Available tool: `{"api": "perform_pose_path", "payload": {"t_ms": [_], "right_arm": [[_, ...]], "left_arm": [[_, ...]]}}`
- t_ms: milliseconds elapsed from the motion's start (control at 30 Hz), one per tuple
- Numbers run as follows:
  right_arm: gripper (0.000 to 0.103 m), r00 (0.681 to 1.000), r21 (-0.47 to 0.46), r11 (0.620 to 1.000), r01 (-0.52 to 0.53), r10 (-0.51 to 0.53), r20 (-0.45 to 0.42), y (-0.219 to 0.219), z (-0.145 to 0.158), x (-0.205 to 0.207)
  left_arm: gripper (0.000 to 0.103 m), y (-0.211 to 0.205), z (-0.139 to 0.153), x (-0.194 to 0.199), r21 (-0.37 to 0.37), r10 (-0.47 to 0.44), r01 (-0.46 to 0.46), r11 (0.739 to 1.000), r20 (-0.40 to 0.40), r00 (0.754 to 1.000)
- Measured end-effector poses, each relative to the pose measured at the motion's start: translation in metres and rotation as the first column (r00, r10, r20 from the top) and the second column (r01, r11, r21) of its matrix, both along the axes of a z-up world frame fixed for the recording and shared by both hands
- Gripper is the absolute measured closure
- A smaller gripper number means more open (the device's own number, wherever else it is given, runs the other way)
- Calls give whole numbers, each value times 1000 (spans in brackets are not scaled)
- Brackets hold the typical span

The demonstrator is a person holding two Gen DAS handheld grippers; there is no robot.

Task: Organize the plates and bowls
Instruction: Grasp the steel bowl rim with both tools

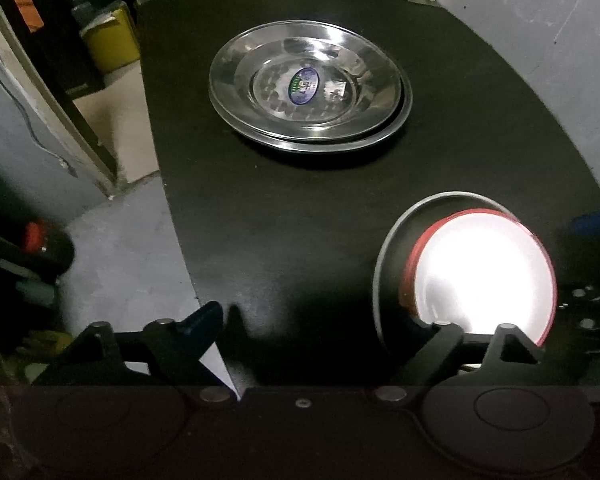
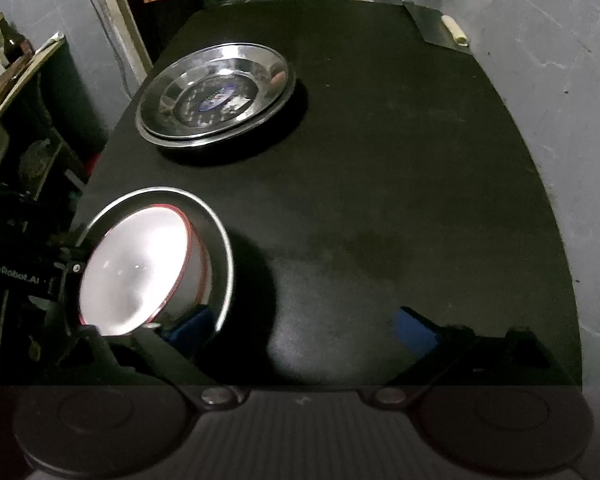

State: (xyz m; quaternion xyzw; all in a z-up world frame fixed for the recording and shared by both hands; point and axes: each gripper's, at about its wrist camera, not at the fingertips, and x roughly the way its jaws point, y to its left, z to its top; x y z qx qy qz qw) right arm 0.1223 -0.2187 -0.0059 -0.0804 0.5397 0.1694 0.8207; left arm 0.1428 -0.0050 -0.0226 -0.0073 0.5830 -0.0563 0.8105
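Red-rimmed bowl [image 1: 484, 272] nested in steel bowl [image 1: 388, 264]; steel plates [image 1: 308, 84] stacked

Black table [image 1: 260, 220]; shiny silver steel plates [image 1: 308, 88], blue oval sticker [image 1: 305, 85]; white bowl [image 1: 480, 276] red-rimmed; grey walls [image 2: 560, 80].

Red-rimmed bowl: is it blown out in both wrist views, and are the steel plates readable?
Left wrist: red-rimmed bowl glares white, interior lost, rim smeared; steel plates crisp, sticker visible. Right wrist: bowl less blown out, steel bowl rim blurred; plates darker but readable.
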Motion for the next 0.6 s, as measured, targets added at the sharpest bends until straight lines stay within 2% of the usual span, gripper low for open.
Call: {"api": "perform_pose_path", "payload": {"t_ms": [100,167,367,433,500,600], "right_arm": [[23,1000,8,1000,-27,27,-2,5,0,-1],[28,999,16,999,-40,40,-5,7,0,-1],[47,998,73,996,-46,49,-31,9,-1,1],[56,998,114,993,-36,42,-52,7,-3,4],[73,996,155,987,-36,48,-73,8,-6,6],[78,995,174,984,-45,59,-76,10,-6,6]], "left_arm": [[39,1,2,-2,-66,-6,6,998,8,1000],[62,-1,4,-3,-108,-16,18,994,14,1000],[81,-3,6,-5,-163,-28,31,986,19,999],[86,-6,6,-5,-166,-40,43,985,22,999],[90,-8,7,-5,-164,-54,58,985,25,998],[91,-7,7,-6,-170,-52,55,984,26,998]]}}
